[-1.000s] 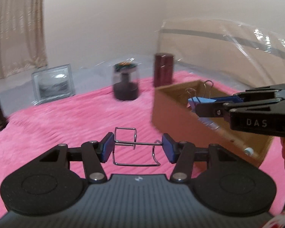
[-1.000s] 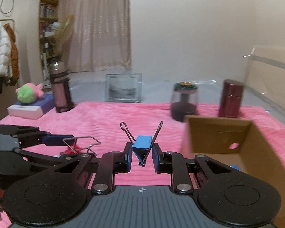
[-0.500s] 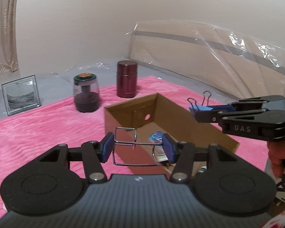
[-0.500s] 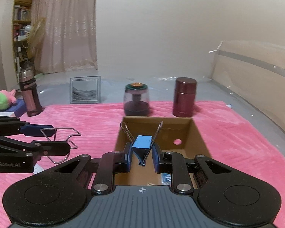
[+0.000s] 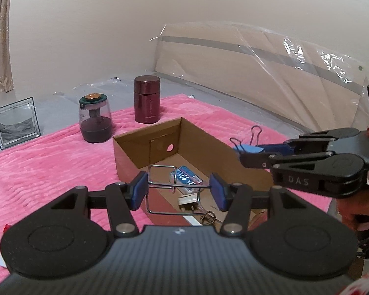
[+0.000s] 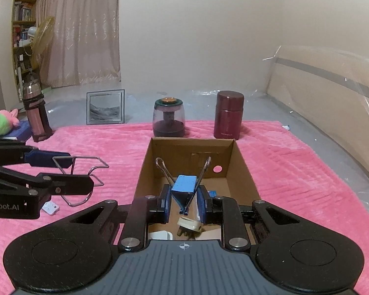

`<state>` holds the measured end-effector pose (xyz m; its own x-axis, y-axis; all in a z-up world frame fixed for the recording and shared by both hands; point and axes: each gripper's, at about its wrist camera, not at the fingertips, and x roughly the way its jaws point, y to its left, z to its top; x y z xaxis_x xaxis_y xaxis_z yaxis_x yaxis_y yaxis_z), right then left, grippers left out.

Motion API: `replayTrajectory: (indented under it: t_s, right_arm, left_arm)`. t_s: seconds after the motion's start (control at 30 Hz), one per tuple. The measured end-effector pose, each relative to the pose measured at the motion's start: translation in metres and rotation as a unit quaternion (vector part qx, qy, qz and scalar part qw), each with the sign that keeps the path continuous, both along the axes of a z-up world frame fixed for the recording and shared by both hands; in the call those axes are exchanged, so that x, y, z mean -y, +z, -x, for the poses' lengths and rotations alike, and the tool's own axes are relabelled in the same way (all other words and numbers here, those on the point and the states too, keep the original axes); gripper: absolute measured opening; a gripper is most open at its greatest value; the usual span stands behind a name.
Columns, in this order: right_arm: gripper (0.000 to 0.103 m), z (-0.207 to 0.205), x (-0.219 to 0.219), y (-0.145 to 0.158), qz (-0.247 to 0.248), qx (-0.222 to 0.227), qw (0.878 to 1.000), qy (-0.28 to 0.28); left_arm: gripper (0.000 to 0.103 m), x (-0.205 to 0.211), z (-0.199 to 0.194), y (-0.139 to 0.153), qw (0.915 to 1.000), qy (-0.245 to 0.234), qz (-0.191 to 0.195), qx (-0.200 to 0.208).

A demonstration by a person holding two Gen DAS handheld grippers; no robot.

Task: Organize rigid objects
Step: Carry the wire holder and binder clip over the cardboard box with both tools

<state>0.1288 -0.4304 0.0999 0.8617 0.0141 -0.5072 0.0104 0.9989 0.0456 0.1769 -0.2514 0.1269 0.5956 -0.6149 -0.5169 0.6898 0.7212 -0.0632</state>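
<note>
Both grippers are hovering at the cardboard box [image 6: 243, 172] for dropping: the right gripper [image 6: 184, 205] is clamping a binder clip [image 6: 184, 186], the left gripper [image 5: 178, 189] a wire frame [image 5: 169, 189].

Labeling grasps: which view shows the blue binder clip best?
Right wrist view: the blue binder clip sits centred and close between the right gripper's fingers, both wire handles visible. The left wrist view shows it small, side-on, partly hidden.

bystanders: maroon flask [image 6: 228, 116] | glass jar [image 6: 169, 118] | framed picture [image 6: 105, 107] | plush toy [image 6: 2, 123]
</note>
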Motion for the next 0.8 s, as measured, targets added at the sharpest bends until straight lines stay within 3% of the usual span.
replayTrajectory:
  t_s: [0.47,0.8]
  right_arm:
    - [0.018,-0.051,0.048,-0.036,0.013,-0.035,0.999,0.029]
    - [0.018,-0.110,0.078,-0.073,0.016,-0.074,0.996,0.053]
  left_arm:
    - [0.050,0.067,-0.054,-0.016,0.9990,-0.022,-0.028,-0.026]
    - [0.050,0.112,-0.118,-0.055,0.9935,-0.041,-0.090,-0.057]
